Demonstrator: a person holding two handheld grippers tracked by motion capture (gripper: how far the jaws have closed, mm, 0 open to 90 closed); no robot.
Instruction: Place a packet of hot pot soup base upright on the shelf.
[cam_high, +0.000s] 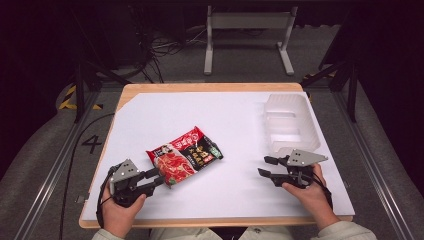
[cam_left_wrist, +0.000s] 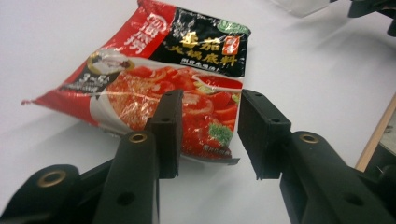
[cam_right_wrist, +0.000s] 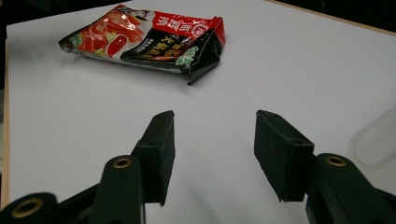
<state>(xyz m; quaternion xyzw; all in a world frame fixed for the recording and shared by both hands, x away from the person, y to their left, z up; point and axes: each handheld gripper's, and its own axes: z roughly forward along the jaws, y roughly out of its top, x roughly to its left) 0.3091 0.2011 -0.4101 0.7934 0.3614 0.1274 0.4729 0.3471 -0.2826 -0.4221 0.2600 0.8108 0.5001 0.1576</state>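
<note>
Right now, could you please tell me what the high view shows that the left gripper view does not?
The high view alone takes in both hands, the left gripper and right gripper as wholes, the whole clear plastic tray, the table's wooden edge, and the floor with a white stand. The left gripper view alone gives the close look between its open jaws at the packet's printed tomato picture. Both share the red and black soup base packet on the white tabletop.

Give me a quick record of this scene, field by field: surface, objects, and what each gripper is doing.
surface: white sheet on a wooden table
packet: red and black food packet, lying flat, left of centre
container: clear plastic tray, right side, looks empty
left gripper: open, jaws at the packet's near edge
right gripper: open, over bare sheet, holding nothing
</note>
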